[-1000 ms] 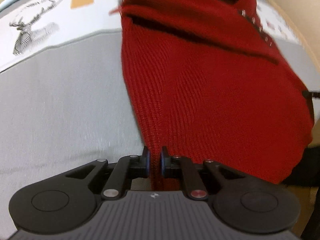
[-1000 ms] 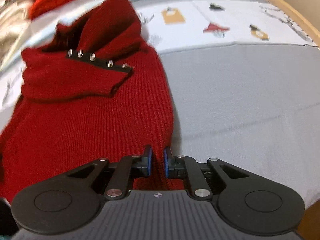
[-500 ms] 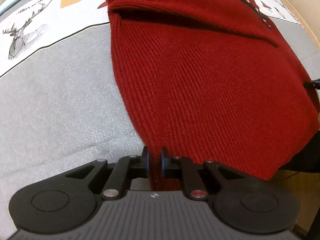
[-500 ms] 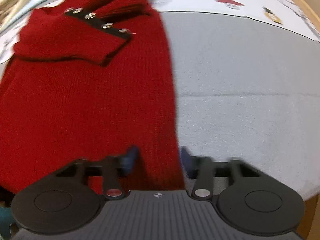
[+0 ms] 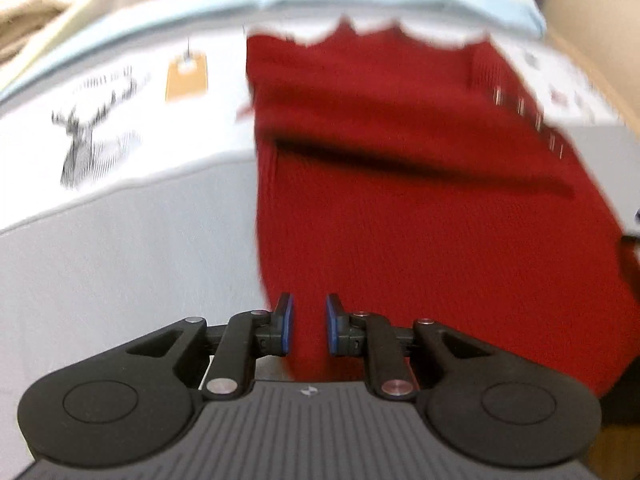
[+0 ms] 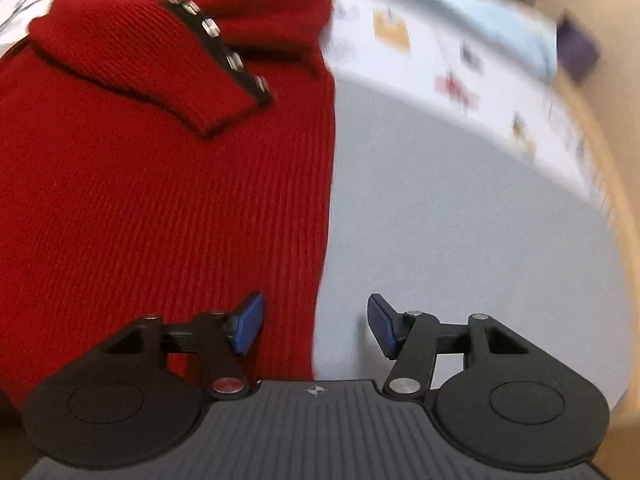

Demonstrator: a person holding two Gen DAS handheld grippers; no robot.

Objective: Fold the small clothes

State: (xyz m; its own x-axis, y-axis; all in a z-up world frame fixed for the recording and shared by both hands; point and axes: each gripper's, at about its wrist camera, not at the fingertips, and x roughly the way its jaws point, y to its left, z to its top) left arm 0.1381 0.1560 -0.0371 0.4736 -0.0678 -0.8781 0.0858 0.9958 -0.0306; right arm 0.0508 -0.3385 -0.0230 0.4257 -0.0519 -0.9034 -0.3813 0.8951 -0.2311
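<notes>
A red knit sweater (image 5: 420, 208) lies flat on the grey mat, a sleeve folded across its chest, with a black cuff strip of silver buttons (image 6: 224, 52). In the left wrist view my left gripper (image 5: 307, 328) sits at the sweater's lower left hem; its jaws stand slightly apart with red fabric between them, no longer pinching. In the right wrist view the sweater (image 6: 160, 200) fills the left side. My right gripper (image 6: 316, 324) is wide open over the sweater's lower right edge, holding nothing.
The grey mat (image 6: 460, 220) lies on a white printed cloth with a deer drawing (image 5: 92, 140) and an orange tag (image 5: 186, 80). A wooden table edge (image 6: 612, 184) runs along the right. Beige fabric (image 5: 36, 8) is piled at the far left.
The sweater was lowered flat onto the mat. My right gripper opened wide and let go of the hem. My left gripper's jaws have parted slightly, and both views shifted.
</notes>
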